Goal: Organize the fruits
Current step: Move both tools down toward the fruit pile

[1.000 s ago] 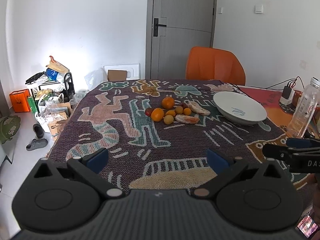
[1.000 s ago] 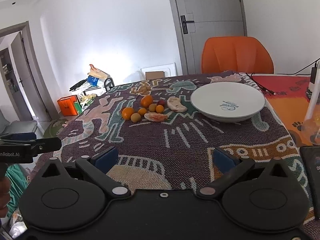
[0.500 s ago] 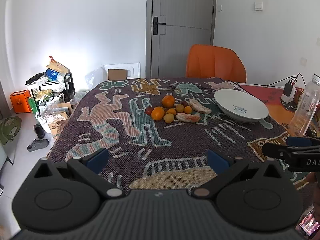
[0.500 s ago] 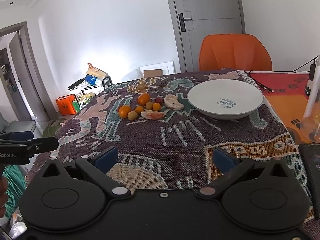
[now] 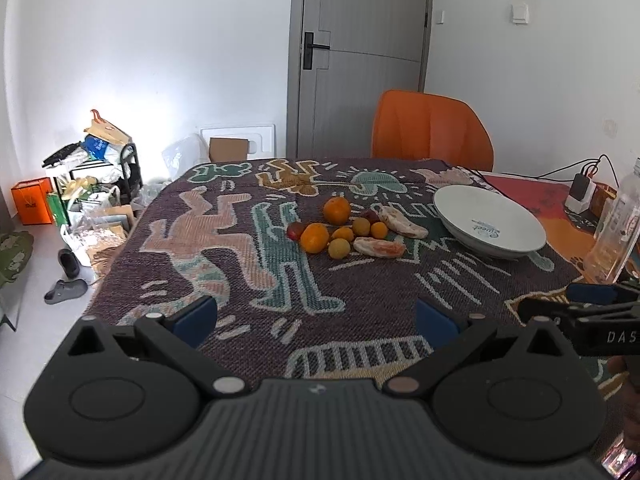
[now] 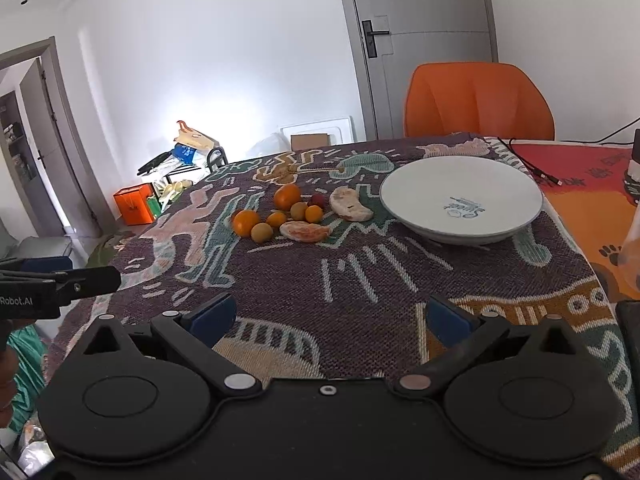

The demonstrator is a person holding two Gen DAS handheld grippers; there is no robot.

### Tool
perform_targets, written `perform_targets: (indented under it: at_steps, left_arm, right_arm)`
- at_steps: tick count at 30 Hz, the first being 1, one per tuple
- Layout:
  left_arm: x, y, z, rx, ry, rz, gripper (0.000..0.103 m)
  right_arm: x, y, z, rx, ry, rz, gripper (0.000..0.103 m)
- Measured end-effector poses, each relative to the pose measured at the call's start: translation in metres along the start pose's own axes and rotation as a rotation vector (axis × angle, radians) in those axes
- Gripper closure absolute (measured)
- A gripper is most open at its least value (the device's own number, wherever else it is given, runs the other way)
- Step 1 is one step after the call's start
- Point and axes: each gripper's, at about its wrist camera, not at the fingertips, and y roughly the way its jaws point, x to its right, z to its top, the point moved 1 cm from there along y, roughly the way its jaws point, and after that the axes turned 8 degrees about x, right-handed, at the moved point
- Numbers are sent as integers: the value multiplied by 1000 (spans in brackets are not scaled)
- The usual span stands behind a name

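Fruit pile (image 5: 347,229) is lying on the table cloth (image 5: 360,292), mid-table, well ahead of me. Plate (image 5: 489,227) is sitting just right of the pile, apart from it. Bottle (image 5: 614,236) is standing right of the plate, charger (image 5: 581,192) behind it. Chair (image 5: 430,126) is standing behind the table, door (image 5: 360,60) behind that. Rack (image 5: 96,176) is standing on the floor, left of the table.

Woven cloth (image 5: 280,320) — rough, matt; plate (image 6: 460,200) glossy, probably ceramic.
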Motion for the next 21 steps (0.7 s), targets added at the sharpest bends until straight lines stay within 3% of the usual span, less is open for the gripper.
perform_targets:
  at_steps: [12,15,21]
  left_arm:
    - [-3,49,3,-9,-19,-36,2]
    - [-4,59,5,-10,-22,-38,7]
    - [-11,85,5,-26,-44,-41,22]
  right_arm:
    - [4,36,4,-10,-3,66,1]
    - [4,48,5,-23,-10,77,10]
    - [7,70,7,-40,1,100,17]
